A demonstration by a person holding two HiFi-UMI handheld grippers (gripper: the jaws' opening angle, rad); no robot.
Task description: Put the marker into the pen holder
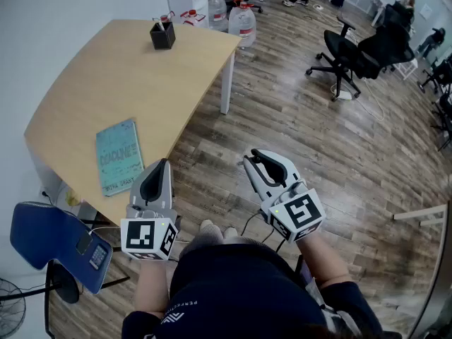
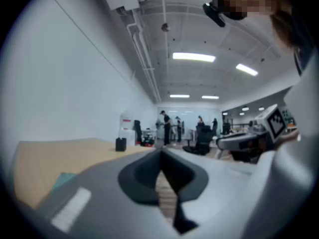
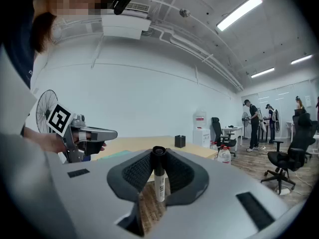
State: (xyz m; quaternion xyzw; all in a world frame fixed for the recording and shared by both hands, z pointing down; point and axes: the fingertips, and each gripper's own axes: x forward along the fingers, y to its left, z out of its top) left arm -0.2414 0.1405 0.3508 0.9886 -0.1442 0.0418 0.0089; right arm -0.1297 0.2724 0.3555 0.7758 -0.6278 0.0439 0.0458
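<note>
Wood flooring lies under both grippers, well short of the counter (image 1: pixel 127 83), whose far end carries the pen holder (image 1: pixel 162 35). The right gripper (image 3: pixel 158 158) clamps the marker (image 3: pixel 159 180) crosswise, probably ready for dropping in; the left gripper (image 2: pixel 160 156) is closed and empty.

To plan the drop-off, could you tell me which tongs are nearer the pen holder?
Left. The left tongs hover beside the table, short of the pen holder; the right tongs, gripping the marker, are farther right.
</note>
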